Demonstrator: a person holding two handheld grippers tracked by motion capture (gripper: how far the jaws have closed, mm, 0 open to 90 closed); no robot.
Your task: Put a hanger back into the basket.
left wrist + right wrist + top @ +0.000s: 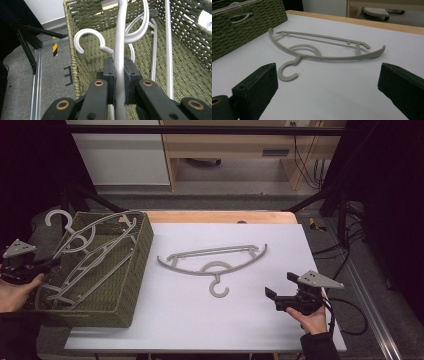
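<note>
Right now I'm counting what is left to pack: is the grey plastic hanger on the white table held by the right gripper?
No: the right gripper stands open and short of the grey plastic hanger, which lies flat and untouched on the white table.

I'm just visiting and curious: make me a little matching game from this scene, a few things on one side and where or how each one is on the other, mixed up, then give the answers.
Things:
1. left gripper
2. right gripper
3. woven basket
4. lone hanger

Places or states:
A. lying flat on the white tabletop, hook toward the person
B. jaws wide apart, nothing between them
C. jaws clamped on the bar of a grey hanger
D. at the table's left edge, with hangers inside

Pairs: 1-C, 2-B, 3-D, 4-A
</note>
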